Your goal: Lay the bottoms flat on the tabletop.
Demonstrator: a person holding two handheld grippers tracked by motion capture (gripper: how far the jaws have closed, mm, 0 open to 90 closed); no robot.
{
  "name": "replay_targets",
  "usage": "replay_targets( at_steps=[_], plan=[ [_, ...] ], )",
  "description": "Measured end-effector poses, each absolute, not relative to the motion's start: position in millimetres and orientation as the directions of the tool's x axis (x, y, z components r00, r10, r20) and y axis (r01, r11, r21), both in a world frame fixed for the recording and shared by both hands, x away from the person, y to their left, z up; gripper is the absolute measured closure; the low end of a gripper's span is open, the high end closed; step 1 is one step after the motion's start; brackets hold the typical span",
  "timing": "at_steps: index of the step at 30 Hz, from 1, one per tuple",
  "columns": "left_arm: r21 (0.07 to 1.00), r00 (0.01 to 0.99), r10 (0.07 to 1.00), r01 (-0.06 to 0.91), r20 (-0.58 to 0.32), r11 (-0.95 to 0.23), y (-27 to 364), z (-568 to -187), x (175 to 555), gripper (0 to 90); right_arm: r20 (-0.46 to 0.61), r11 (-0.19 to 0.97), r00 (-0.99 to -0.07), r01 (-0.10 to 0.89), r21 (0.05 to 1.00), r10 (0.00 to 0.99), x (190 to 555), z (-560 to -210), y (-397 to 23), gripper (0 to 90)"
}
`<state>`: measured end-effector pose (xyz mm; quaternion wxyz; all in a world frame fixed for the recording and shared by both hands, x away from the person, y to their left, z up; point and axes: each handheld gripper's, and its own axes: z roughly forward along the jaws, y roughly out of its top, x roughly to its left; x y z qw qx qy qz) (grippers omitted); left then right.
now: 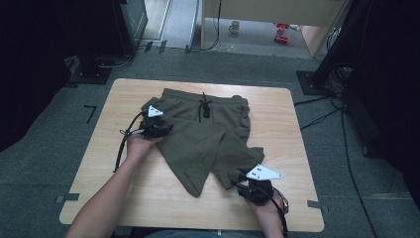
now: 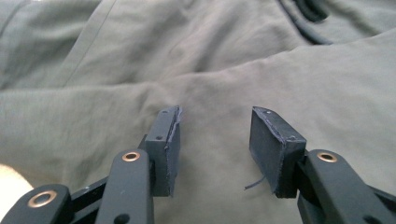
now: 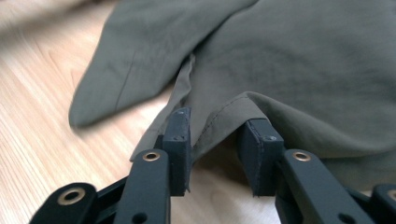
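Underneath, wooden table (image 1: 148,198) on grey carpet (image 1: 44,148)

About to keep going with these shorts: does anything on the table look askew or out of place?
Yes. The olive shorts lie rumpled: one leg is folded diagonally over the other, ending in a point near the table's front edge. The drawstring sits loosely bunched at the waistband. No damage visible.

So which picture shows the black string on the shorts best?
The high view: there the black drawstring hangs whole from the waistband of the olive shorts, tied at the middle. The left gripper view catches just a dark bit of it at the top edge. The right gripper view looks at a leg hem instead.
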<state>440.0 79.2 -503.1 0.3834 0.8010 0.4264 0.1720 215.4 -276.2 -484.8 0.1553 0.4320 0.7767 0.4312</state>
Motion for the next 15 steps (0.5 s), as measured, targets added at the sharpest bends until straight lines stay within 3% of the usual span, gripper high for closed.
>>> replay_targets(
  at_steps=[15],
  plan=[
    [0.784, 0.647, 0.76, 0.505, -0.067, -0.361, 63, -474, 414, 49.8, 0.11, 0.223, -0.557, 0.496, 0.839, 0.823, 236, -439, -297, 55.4]
  ],
)
